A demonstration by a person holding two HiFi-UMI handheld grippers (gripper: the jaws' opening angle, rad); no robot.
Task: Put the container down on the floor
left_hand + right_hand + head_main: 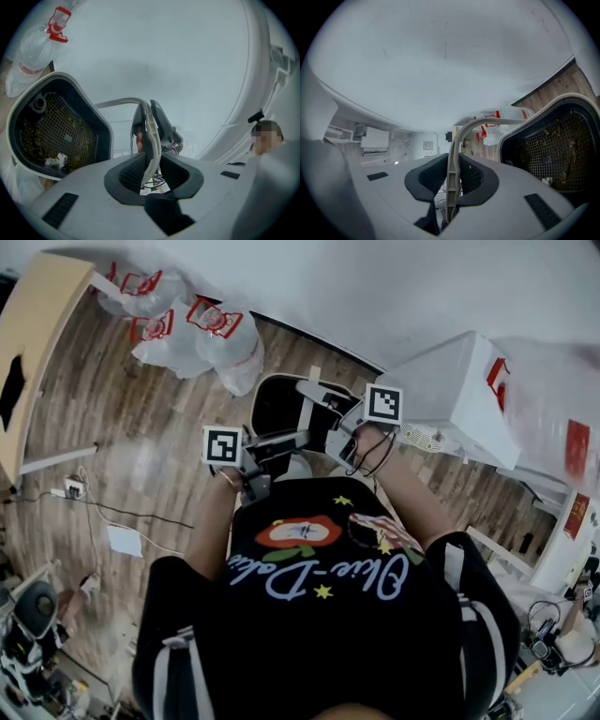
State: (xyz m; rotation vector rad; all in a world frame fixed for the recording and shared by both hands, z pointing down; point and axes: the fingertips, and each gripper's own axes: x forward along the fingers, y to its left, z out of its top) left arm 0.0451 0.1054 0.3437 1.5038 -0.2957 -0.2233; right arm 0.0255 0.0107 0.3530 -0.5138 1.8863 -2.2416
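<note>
The container (277, 405) is a white-rimmed bin with a black inside and a mesh basket holding bits of debris. It hangs above the wooden floor, just ahead of the person. In the left gripper view the container (56, 133) tilts at the left, and my left gripper (149, 161) is shut on its thin pale handle (146, 126). From the other side, my right gripper (451, 183) is shut on the same handle (461, 133), with the container (551, 147) at the right. In the head view the left gripper (286, 440) and right gripper (323, 399) meet over the bin.
Clear plastic bags with red ties (192, 329) lie on the floor by the white wall. A wooden table (37, 343) stands at the left, and a white box (459, 390) at the right. A cable and socket strip (70, 489) lie on the floor.
</note>
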